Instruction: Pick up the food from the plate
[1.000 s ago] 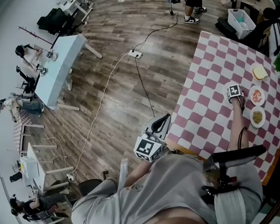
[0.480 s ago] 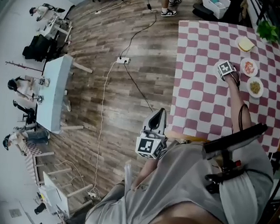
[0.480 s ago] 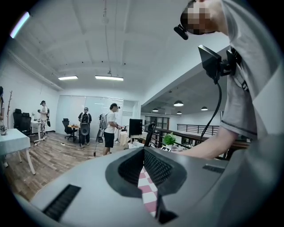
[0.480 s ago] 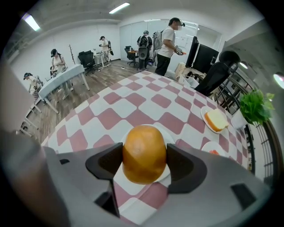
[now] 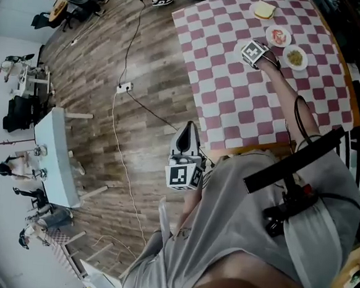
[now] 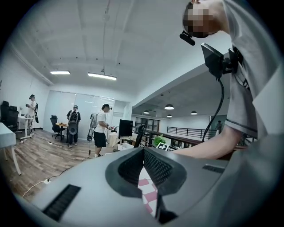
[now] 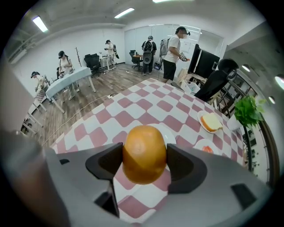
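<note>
My right gripper [image 7: 144,162] is shut on a round golden-brown bun [image 7: 144,153], held just above a white plate [image 7: 169,133] on the red-and-white checked table [image 7: 133,115]. In the head view the right gripper [image 5: 252,51] reaches out over that plate [image 5: 240,49] at the table's far side; the bun is hidden there. My left gripper [image 5: 188,131] hangs off the table near the body, over the wooden floor. In its own view the left gripper [image 6: 143,153] has its jaws together and holds nothing.
A plate with a bread slice [image 7: 210,121], a plate with red food [image 7: 205,148] and a green plant [image 7: 246,111] stand beyond the bun. A third small plate [image 5: 295,57] holds yellowish food. People stand far off on the wooden floor [image 5: 111,73], where a cable lies.
The head camera has swung, so the table now sits higher and more to the left in the picture. My right gripper stays over the plates; the left stays by the body.
</note>
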`<state>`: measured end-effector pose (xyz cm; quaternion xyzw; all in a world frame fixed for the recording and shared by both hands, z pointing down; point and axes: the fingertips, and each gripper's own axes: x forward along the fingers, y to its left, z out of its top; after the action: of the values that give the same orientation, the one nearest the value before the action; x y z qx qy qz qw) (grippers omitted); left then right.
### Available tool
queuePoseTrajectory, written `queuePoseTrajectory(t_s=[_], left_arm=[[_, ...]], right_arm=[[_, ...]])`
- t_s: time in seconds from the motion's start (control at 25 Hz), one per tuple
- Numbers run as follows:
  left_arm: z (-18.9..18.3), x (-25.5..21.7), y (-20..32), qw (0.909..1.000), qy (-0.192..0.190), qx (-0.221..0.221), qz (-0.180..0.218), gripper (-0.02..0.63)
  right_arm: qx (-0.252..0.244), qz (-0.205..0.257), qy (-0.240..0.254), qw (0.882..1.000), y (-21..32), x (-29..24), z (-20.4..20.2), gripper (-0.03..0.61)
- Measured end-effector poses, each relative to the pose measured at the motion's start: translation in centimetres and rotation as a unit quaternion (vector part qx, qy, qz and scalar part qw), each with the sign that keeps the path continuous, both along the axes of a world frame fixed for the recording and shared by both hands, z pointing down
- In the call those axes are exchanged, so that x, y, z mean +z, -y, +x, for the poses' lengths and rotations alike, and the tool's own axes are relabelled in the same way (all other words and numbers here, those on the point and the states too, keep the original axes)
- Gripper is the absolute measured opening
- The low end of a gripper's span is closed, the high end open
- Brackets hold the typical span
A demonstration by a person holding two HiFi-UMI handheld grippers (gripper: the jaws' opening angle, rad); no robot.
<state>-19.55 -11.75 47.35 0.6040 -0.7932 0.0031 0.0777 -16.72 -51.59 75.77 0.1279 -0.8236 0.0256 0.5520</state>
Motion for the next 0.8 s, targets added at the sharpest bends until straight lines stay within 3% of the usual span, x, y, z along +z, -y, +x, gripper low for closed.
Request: queuePoseTrajectory(t_s=[0.12,0.32,0.48,0.8], left_arm=[[0.3,0.4,0.5,0.9997,-0.002,0.024,0.003,0.009],[2.2,1.4,2.1,0.9966,-0.016,0.081,0.004,0.009],[4.5,2.6,3.3,0.9903,-0.030,0.136,-0.002,0.009],[7.1,2.9,6.1,0.9782,-0.040,0.203,-0.009,0.009]], right_arm=[[0.003,0.001,0.007,1.000,-0.4,0.0,1.6,0.311],[0.048,0.007,-0.003,0.999,-0.2,0.0,7.8,0.311],[0.097,-0.003,-0.021,0.995,-0.7,1.0,14.4,0.311],[0.157,-0.006,-0.031,0.987,-0.1,2.6,22.8,0.311]])
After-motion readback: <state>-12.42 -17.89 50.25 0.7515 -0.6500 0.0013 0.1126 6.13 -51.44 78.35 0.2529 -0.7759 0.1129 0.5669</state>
